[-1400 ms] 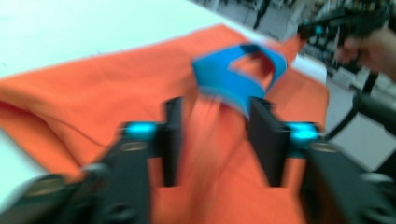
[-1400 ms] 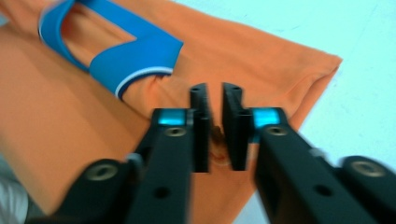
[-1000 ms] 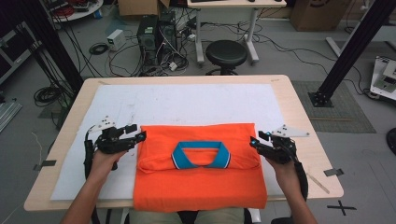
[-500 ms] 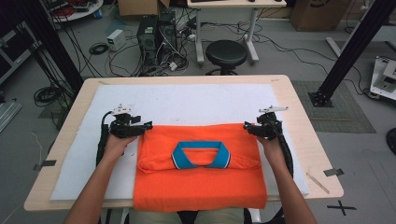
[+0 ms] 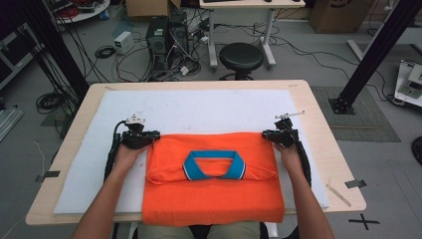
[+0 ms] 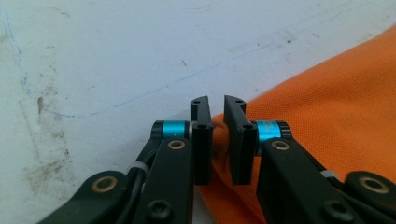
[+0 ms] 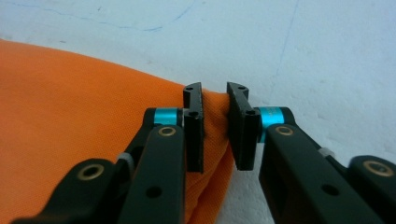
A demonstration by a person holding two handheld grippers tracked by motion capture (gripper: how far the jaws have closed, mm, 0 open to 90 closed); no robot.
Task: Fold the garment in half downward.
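My left tongs point(image 6: 218, 140) and right tongs point(image 7: 215, 133) have just closed, each pinching a far corner of the orange polo shirt point(image 5: 214, 194) between their pads.

A light wooden table point(image 5: 318, 112) stands in a workshop, covered by a white mat point(image 5: 209, 112) that carries faint blue pen lines and brown smudges. On the grey floor behind the table, a round black stool point(image 5: 241, 57) sits near the legs of a white desk point(image 5: 239, 30). To its left stand two dark computer towers point(image 5: 166, 42) among tangled black cables point(image 5: 99, 52), with a small white box point(image 5: 123, 42) nearby. A black metal frame post point(image 5: 375, 52) leans at the right, its foot on a dark floor mat point(image 5: 368, 117). A black tape cross point(image 5: 365, 220) marks the floor at lower right. Cardboard boxes point(image 5: 333, 12) sit in the far background.
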